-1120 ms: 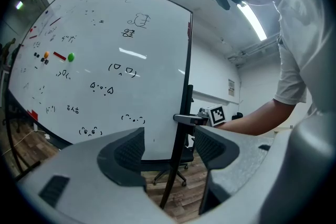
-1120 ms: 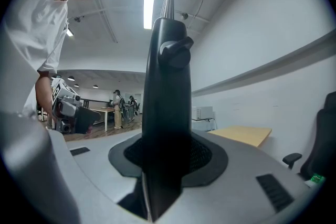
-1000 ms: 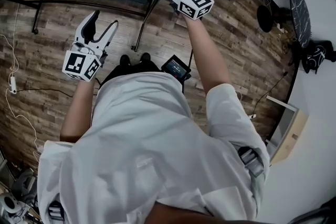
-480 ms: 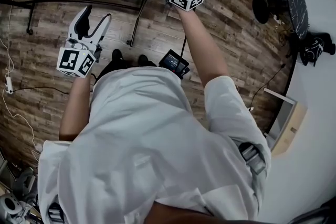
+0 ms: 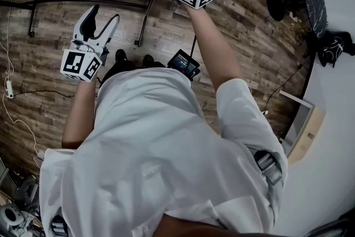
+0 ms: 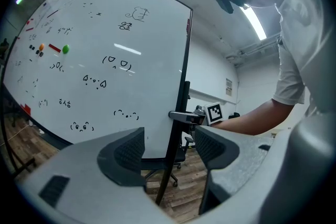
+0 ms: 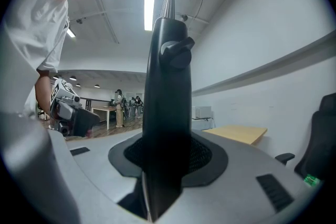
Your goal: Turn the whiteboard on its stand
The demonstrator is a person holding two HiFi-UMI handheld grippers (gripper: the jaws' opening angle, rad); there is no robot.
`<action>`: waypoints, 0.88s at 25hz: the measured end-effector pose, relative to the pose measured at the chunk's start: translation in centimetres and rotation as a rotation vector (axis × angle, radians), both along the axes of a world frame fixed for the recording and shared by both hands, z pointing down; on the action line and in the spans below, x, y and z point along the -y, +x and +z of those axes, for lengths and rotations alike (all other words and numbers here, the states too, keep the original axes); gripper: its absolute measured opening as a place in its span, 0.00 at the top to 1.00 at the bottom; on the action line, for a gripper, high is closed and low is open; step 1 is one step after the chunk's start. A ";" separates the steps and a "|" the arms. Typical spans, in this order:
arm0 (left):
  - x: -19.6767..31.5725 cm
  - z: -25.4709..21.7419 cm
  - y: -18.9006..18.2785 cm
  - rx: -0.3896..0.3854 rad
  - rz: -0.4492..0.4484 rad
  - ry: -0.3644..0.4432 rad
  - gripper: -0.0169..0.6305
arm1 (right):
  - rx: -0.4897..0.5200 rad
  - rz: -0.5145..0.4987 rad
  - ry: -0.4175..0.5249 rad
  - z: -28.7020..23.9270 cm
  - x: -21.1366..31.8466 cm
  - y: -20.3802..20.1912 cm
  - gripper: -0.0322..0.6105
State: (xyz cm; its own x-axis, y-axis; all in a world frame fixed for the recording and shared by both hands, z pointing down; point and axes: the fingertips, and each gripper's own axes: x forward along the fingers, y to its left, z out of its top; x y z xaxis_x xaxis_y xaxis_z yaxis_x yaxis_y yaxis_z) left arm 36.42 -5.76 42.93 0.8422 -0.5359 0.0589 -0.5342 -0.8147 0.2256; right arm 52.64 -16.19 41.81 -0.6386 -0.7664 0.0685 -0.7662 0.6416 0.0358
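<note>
The right tongs (image 7: 167,157) clamp the black edge post (image 7: 168,86) of the upright whiteboard (image 6: 105,60), likely for leverage to swing it; the left tongs (image 6: 169,150) stand wide and empty, facing its written side

Floor: brown wood planks (image 5: 50,36), laid lengthwise.
Walls: plain white wall (image 7: 262,23).
Light: long ceiling strip light (image 7: 150,2), lit.
Furniture: pale wooden table (image 7: 236,134) by the wall; black office chair (image 6: 181,155).

Ceiling strip lights (image 7: 150,5) give bright, even light (fisheye edges darken).
</note>
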 end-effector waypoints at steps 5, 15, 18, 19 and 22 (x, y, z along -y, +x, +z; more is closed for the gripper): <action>-1.0 -0.2 1.6 0.006 0.013 0.007 0.50 | 0.001 -0.008 0.002 0.0 -1.1 1.3 0.71; -1.5 -0.5 4.3 0.008 0.028 0.011 0.50 | -0.004 -0.007 0.001 -0.1 -2.3 3.6 0.71; -2.1 -0.1 5.1 0.012 0.037 0.004 0.50 | -0.005 -0.001 0.003 0.0 -2.9 4.6 0.71; -2.2 0.0 5.5 0.014 0.040 0.004 0.50 | -0.005 -0.001 0.003 0.0 -3.0 4.9 0.71; -2.5 0.1 6.5 0.014 0.050 0.002 0.50 | -0.004 0.001 0.003 0.1 -3.3 6.0 0.71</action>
